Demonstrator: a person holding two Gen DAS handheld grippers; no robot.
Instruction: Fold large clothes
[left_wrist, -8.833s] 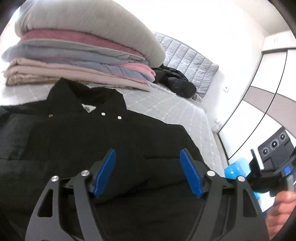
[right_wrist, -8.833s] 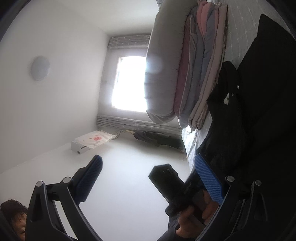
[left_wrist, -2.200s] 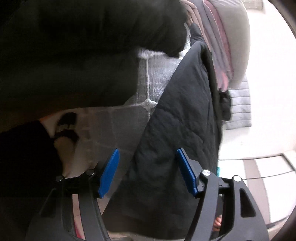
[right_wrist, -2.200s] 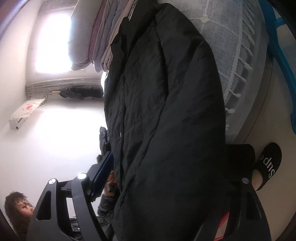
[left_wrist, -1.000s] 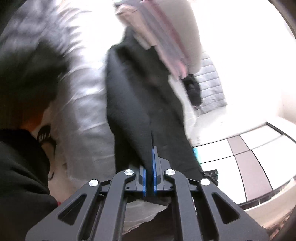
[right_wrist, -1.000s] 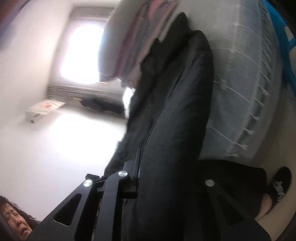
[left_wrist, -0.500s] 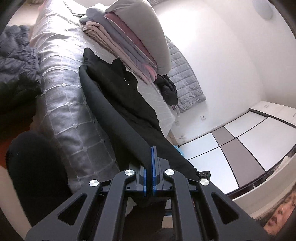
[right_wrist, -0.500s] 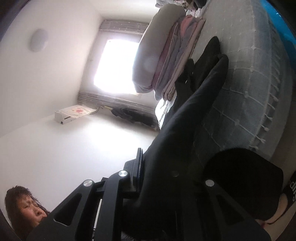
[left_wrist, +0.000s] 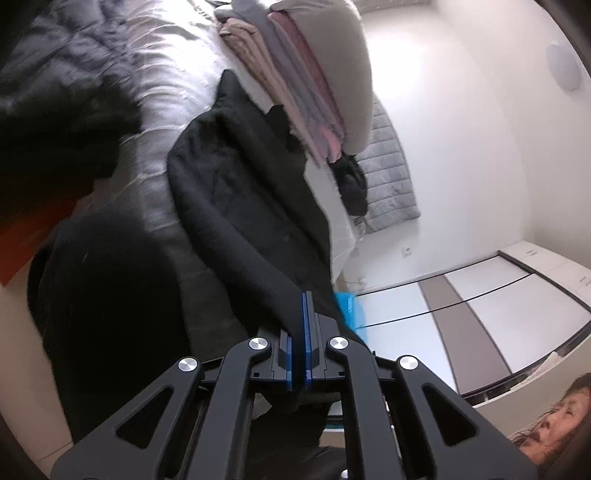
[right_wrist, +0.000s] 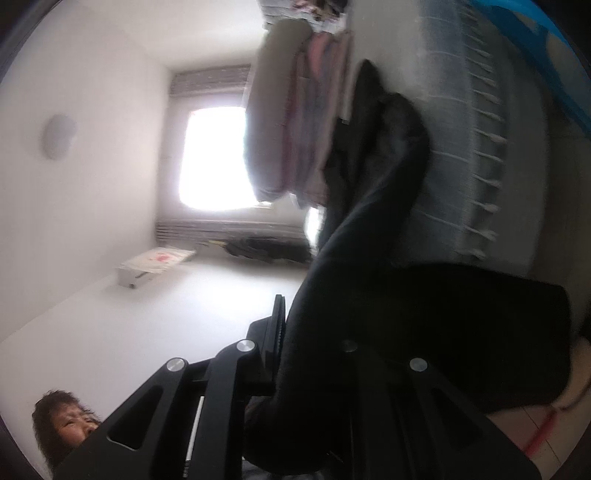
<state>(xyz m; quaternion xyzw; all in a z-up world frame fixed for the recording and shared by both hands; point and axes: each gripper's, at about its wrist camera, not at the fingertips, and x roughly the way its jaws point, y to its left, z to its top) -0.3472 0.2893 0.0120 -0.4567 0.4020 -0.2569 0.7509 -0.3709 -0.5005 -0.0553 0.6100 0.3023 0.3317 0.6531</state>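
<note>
While you hold both tools out over the bed, your left gripper (left_wrist: 298, 332) has its blue pads (left_wrist: 305, 325) pressed together with a fold of the black jacket (left_wrist: 236, 192) pinched between them. From that pinch the jacket runs away from you as a long dark band across the grey quilted bedspread (left_wrist: 155, 122), its collar end reaching the foot of the stacked bedding (left_wrist: 310, 74), a pile of pink, lilac and grey folded covers with a thick grey one on top. Left of the jacket in this view a second dark quilted garment (left_wrist: 55, 92) lies rumpled on the bedspread. Right of the jacket you see another small dark heap (left_wrist: 351, 184) near the padded headboard (left_wrist: 388, 177), then the white wall and the wardrobe doors (left_wrist: 480, 302).

Your right gripper (right_wrist: 291, 332) is also closed on the black jacket (right_wrist: 369, 229); the cloth drapes over the right-hand finger and hides it, so only the left pad edge (right_wrist: 277, 325) shows, tight against the fabric. In this rolled view the bright window (right_wrist: 214, 155) sits to the left, the stacked bedding (right_wrist: 288, 122) in the middle, and the fringed bedspread (right_wrist: 472, 129) to the right, with the jacket stretching from your grip toward the stack. Both views are blurred.
</note>
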